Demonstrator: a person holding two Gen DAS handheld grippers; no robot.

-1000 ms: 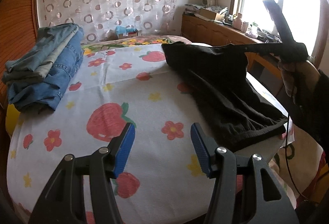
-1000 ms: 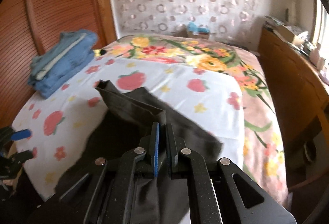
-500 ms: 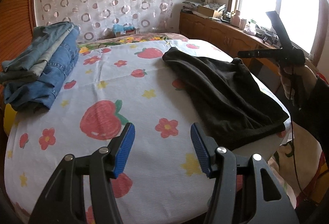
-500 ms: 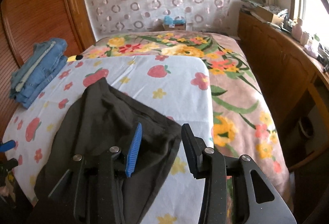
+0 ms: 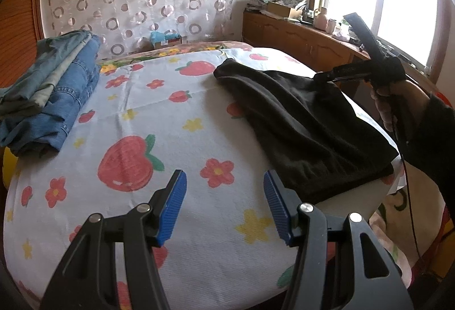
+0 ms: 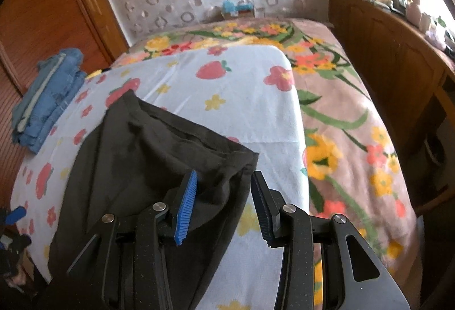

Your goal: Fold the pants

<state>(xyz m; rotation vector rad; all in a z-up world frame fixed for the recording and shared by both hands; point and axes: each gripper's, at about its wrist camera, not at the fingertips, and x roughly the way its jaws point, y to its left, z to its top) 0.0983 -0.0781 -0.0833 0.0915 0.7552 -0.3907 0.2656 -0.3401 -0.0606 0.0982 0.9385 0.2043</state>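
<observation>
On the bed, over a white strawberry-print sheet (image 5: 176,122), the black pants (image 5: 307,128) lie folded in a long dark slab along the sheet's right side, one end reaching its near right corner and the other pointing toward the curtained wall. From the left wrist view the left gripper (image 5: 224,204) hangs above the sheet's near edge, its blue-padded fingers (image 5: 172,210) spread wide with nothing between them, well apart from the pants. The right gripper (image 6: 223,204) sits low over the near right part of the pants; its fingers stand apart as well, the blue pad of one (image 6: 186,207) above the dark cloth and the other above bare sheet just past the fabric's edge, gripping nothing. In the left wrist view that same gripper shows at the far right corner of the pants, held by the person's hand (image 5: 398,102). A stack of folded jeans (image 5: 48,93) rests at the sheet's far left side, well apart from the pants. Beyond the sheet a floral blanket (image 6: 335,116) covers the bed, and a wooden cabinet (image 6: 392,59) runs along the right.
</observation>
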